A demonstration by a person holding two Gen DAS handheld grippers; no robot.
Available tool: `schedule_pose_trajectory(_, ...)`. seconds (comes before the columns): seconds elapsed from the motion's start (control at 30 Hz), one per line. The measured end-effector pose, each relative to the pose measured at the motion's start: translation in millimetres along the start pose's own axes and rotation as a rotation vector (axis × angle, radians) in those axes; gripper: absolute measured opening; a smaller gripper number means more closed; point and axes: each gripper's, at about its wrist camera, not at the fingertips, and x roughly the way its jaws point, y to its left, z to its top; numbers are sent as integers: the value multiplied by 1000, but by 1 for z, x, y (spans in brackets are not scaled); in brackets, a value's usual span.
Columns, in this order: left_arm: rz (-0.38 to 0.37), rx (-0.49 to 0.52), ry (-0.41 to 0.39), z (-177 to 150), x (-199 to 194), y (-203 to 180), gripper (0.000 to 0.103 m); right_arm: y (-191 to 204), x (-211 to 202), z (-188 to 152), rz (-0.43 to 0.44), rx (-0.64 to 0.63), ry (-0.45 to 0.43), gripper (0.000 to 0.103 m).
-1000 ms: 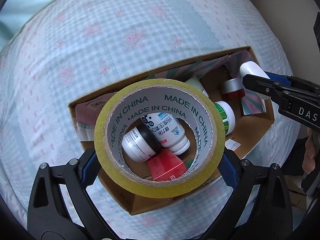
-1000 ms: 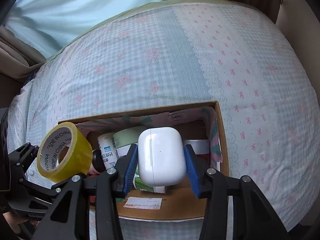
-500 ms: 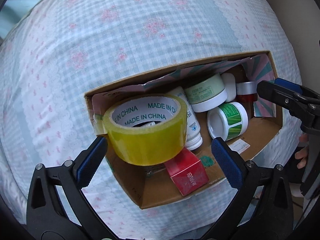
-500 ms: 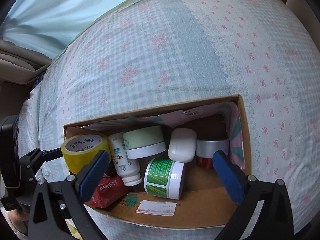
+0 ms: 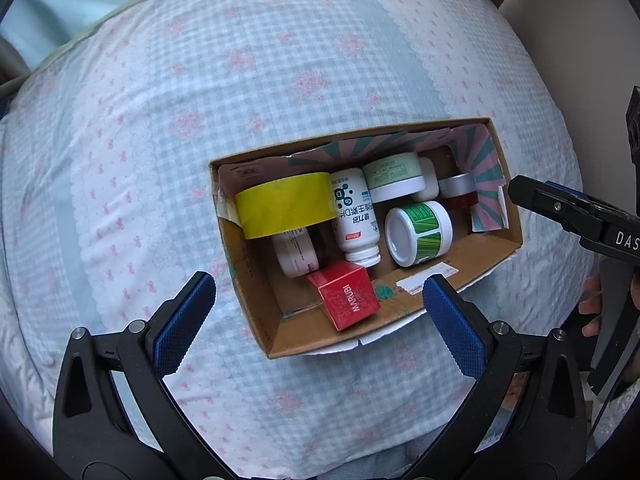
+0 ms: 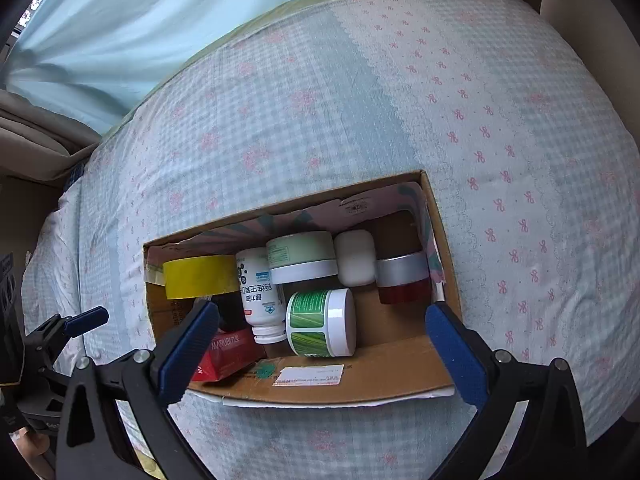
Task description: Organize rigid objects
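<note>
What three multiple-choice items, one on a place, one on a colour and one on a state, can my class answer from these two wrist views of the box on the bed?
1. Where is the roll of yellow tape?
A. on the bedsheet beside the box
B. inside the cardboard box, at its left end
C. between the left gripper's fingers

2. What colour is the small carton marked MARUBI?
A. red
B. blue
C. white

3. How do the jaws of the two grippers stand?
A. both shut on jars
B. left open, right shut on the white earbud case
C. both open with nothing in them

Answers:
1 B: the tape lies in the box, over a white jar.
2 A: the carton is red with white lettering.
3 C: the left gripper and the right gripper show wide blue pads with nothing between them; the case lies in the box.
</note>
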Motion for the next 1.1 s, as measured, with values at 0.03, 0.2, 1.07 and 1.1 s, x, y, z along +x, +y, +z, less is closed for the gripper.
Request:
schedule_pose_trajectory(0.03,-2,-3,-15,-3,-9,-1,103,1,-8,-3,1,-2,-10,103)
schedule_pose_trajectory(0.2,-4,11,-126,-14,-69,-16,103,9,-59,-19,-10,-42,-61,103)
schedule_pose_trajectory(1.07,146,-159,-891,-167,-331,-206,103,-37,-394,-127,-93,-321,-684,103)
schedule_pose_trajectory(1.1,150,-169,-906,-173,-331,-211,103,-42,-396,-132,-92,-328,-695,103)
